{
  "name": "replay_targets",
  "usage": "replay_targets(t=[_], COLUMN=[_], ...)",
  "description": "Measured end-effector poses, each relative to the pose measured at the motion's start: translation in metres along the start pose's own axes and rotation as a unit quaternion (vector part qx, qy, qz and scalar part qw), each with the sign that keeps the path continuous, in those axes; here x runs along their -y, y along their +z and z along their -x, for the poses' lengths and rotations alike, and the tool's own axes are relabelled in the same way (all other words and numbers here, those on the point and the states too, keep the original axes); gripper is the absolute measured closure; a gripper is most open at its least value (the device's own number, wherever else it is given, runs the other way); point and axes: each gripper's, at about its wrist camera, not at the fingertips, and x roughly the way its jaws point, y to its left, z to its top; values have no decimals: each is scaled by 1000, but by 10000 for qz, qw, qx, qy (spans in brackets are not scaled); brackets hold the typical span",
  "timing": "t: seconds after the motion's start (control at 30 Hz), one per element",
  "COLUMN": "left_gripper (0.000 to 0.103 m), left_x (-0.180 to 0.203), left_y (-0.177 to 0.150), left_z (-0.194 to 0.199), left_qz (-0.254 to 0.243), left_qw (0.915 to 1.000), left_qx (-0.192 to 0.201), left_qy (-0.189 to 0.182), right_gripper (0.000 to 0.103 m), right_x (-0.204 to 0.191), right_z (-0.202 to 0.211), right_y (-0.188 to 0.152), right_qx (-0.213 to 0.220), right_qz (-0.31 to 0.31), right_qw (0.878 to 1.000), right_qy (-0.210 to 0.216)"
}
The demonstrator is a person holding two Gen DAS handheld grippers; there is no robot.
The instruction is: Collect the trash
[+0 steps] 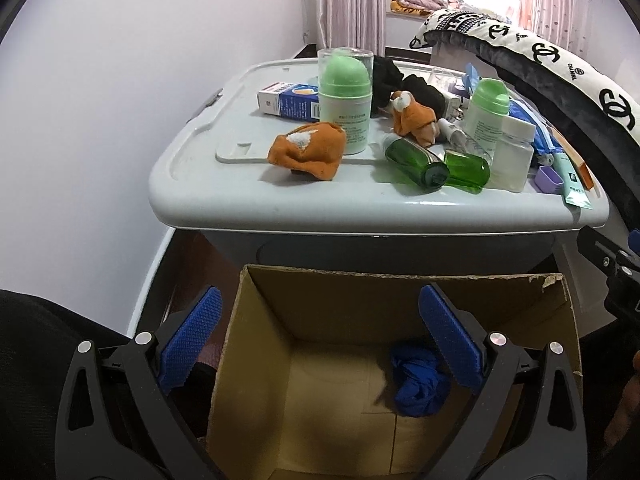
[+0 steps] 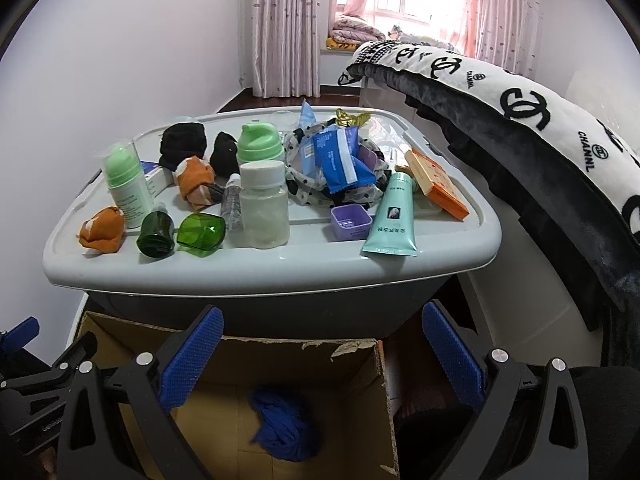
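A brown cardboard box (image 1: 256,344) stands open below a grey bin lid (image 1: 224,184); a crumpled blue cloth (image 1: 416,384) lies on its floor, also in the right wrist view (image 2: 286,424). On the lid are two orange crumpled wads (image 1: 308,150) (image 1: 412,118), black wads (image 1: 390,78), green bottles (image 1: 416,160), pump bottles (image 1: 344,100) and blue wrappers (image 2: 336,156). My left gripper (image 1: 320,340) is open and empty above the box. My right gripper (image 2: 322,356) is open and empty over the box's far right edge (image 2: 280,344).
A black-and-white logo cushion (image 2: 520,92) lies over furniture to the right of the bin. A white jar (image 2: 264,208), a mint tube (image 2: 394,216), a purple cup (image 2: 350,222) and an orange box (image 2: 436,182) crowd the lid. A wall stands to the left.
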Motion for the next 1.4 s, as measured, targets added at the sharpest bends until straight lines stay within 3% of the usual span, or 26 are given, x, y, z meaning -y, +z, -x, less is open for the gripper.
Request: replay_targets(t=[0.23,0.67,0.9,1.1,1.4], left_gripper=[7,7,7,7,7], left_x=[-9,8,5,4,20], left_y=[0,-4,-3,8,22], left_z=[0,-4,-4,-11,-19], left_qz=[210,-337,-184,17,-82], left_qw=[9997,9993,9997,9999,9999], left_qx=[60,-159,-172,-157,33], left_qy=[137,50,23,23,66], right_gripper=[5,5,5,5,5], right_x=[-2,1,0,-8,-44], right_z=[-2,-4,-6,-20,-60], right_y=[2,2,5,22,56], right_qx=[-11,-57,-37,49,270], right_qz=[7,-54,-82,-128,360], right_qw=[10000,10000,9999,9993,9984], right_qy=[22,28,71,335,354])
